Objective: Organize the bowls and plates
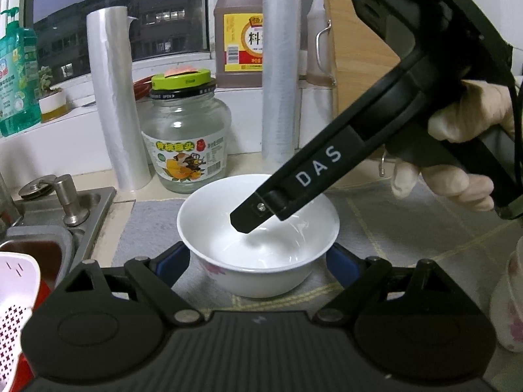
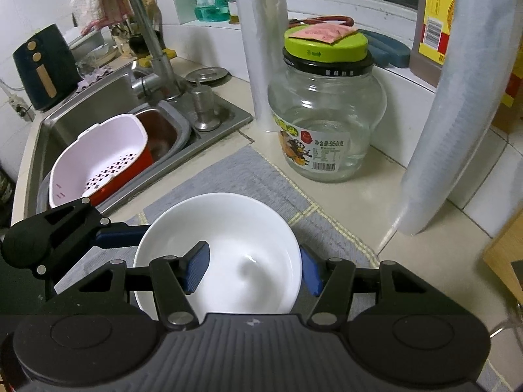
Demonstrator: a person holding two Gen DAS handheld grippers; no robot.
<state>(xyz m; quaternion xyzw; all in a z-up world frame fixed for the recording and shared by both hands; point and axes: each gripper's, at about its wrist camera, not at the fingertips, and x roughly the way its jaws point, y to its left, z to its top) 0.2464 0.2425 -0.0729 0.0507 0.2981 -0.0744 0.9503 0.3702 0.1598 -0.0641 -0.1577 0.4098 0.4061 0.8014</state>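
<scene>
A white bowl (image 1: 258, 245) with a pink flower print stands on a grey mat (image 1: 147, 225) in the middle of the left wrist view. My left gripper (image 1: 258, 261) is shut on the bowl, one blue pad against each side of its body. The right gripper (image 1: 250, 220) comes down from the upper right, held by a gloved hand (image 1: 457, 150). In the right wrist view the bowl (image 2: 235, 228) fills the centre. The right gripper (image 2: 253, 271) straddles the bowl's right wall, left pad inside, right pad against the outside. The left gripper's finger (image 2: 121, 235) touches the bowl's left side.
A glass jar with a green lid (image 1: 186, 143) and two tall plastic rolls (image 1: 114, 98) stand behind the bowl. The sink (image 2: 81, 107) on the left holds a pink colander (image 2: 98, 160). Another flowered dish (image 1: 510, 300) sits at the right edge. A wooden board (image 1: 359, 49) leans at the back right.
</scene>
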